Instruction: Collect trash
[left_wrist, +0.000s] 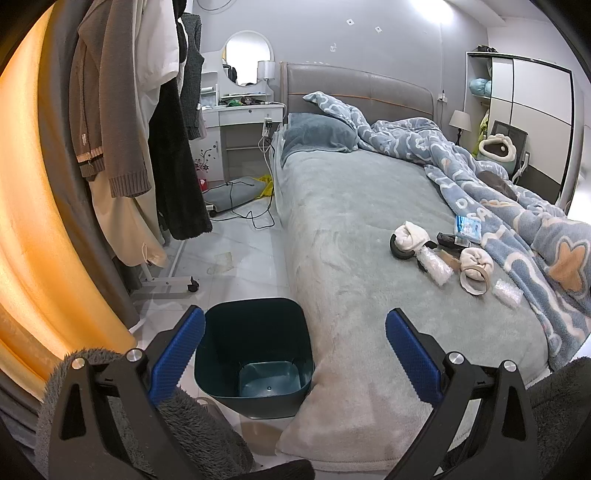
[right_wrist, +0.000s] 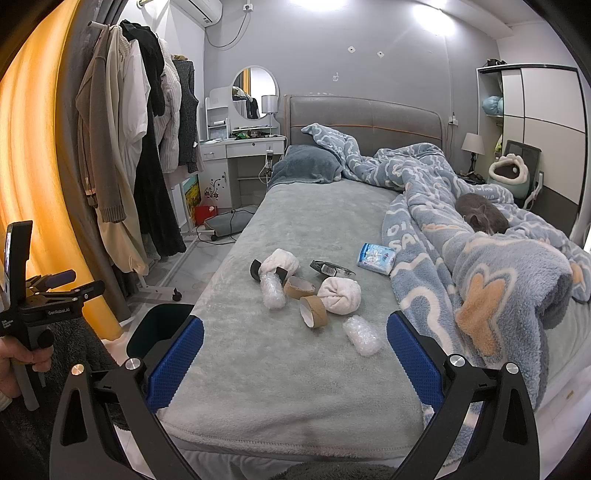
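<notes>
Bedroom, grey-green bed (right_wrist: 295, 369) carrying scattered trash: bubble-wrap roll (right_wrist: 362, 335) just ahead of the right hand-held gripper (right_wrist: 295, 354), between its wide-apart blue pads, nothing clamped; cardboard tube (right_wrist: 313, 312) and white wad (right_wrist: 340, 295) just beyond. Dark teal bin (left_wrist: 255, 354) on the floor against the bed's side, directly under the left hand-held gripper (left_wrist: 294, 350), jaws likewise spread, holding nothing

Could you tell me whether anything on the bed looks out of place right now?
Yes: loose litter sits mid-bed, including cardboard tape cores, bubble wrap wads and white crumpled wads, while the bin beside the bed stands empty. A grey cat sleeps on the blanket.
</notes>
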